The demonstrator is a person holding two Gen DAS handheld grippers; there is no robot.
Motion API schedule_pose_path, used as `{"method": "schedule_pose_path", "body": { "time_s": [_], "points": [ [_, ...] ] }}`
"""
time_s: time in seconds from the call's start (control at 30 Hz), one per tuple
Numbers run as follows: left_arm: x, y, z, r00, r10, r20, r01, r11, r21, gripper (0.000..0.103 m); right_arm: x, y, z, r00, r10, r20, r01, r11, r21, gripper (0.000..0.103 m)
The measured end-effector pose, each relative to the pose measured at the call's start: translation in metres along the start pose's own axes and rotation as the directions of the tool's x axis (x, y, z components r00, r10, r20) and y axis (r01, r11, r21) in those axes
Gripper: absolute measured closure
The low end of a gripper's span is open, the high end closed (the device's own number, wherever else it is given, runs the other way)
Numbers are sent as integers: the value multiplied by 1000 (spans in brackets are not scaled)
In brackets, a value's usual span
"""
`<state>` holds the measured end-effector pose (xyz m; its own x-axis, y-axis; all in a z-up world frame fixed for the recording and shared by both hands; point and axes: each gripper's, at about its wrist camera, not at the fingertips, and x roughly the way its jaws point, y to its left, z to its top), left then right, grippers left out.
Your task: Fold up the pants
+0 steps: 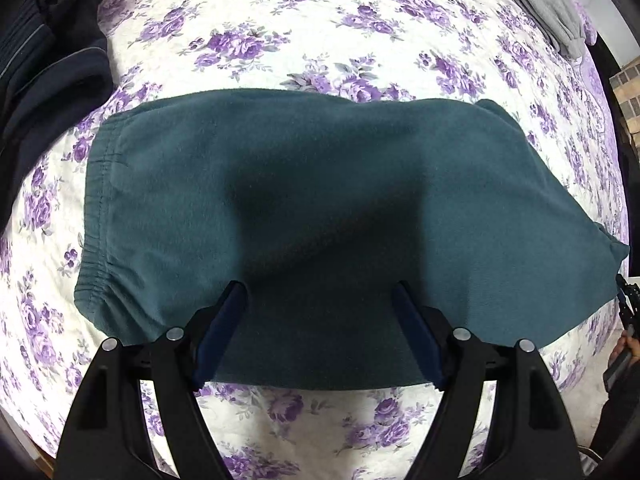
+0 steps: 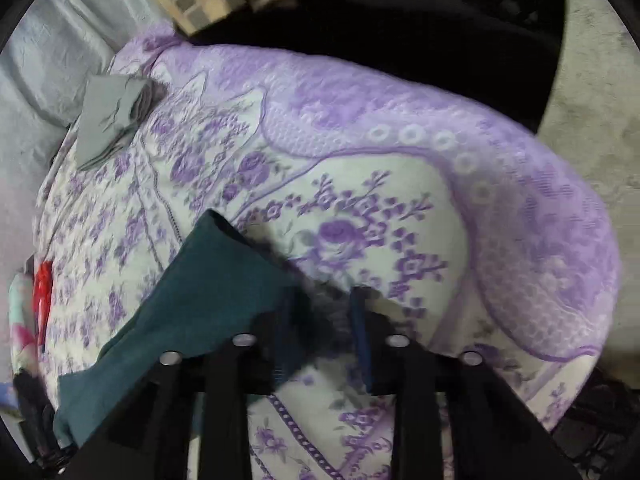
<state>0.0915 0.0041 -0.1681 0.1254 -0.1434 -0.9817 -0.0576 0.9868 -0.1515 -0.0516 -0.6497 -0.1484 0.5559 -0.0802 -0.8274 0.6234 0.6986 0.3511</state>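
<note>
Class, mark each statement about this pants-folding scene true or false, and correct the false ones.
1. The teal fleece pants lie on a purple-flowered bedspread. True.
2. The left gripper is clamped on the pants. False: its jaws stand open above the fabric.
3. A folded grey garment lies on the bed apart from the pants. True.
4. The pants' elastic waistband is at the right in the left wrist view. False: it is at the left.
5. The right gripper holds a red towel. False: nothing is between its jaws.
</note>
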Motion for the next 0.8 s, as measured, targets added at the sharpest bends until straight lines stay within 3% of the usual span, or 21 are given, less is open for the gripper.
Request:
{"method": "schedule_pose_path", "body": {
  "time_s": [0.13, 0.27, 0.47, 0.5, 0.53, 0.57, 0.63, 0.7, 0.8],
  "points": [
    [-12, 5, 2, 999, 14, 36, -14, 1000, 8, 29, -7, -1, -14, 998, 68, -18, -67, 996, 56, 44],
    [-15, 18, -3, 999, 19, 35, -19, 1000, -6, 29, 8, 0, -25, 991, 124, -53, -115, 983, 141, 42],
    [-7, 21, -7, 999, 23, 33, -23, 1000, 0, 26, 23, 7, -22, 992, 120, -28, -109, 960, 259, 41],
    [-3, 16, -7, 999, 24, 34, -24, 1000, 3, 23, 24, 13, -20, 991, 128, -28, -118, 965, 236, 55],
    [-1, 15, -7, 999, 26, 35, -26, 1000, 4, 22, 26, 17, -19, 991, 127, -37, -116, 971, 208, 86],
    [1, 13, -6, 999, 35, 36, -35, 999, 6, 22, 30, 21, -18, 989, 138, -61, -125, 974, 188, 96],
    [4, 9, -5, 998, 60, 33, -61, 998, 13, 21, 33, 28, -19, 988, 126, -91, -106, 976, 192, 96],
    [1, 6, -4, 998, 64, 29, -64, 998, 12, 21, 18, 25, -15, 981, 187, -56, -164, 944, 285, 96],
    [-12, 7, -4, 998, -24, 49, 25, 1000, -6, 20, -22, 46, -6, 976, 217, 16, -215, 951, 220, 96]
  ]
}}
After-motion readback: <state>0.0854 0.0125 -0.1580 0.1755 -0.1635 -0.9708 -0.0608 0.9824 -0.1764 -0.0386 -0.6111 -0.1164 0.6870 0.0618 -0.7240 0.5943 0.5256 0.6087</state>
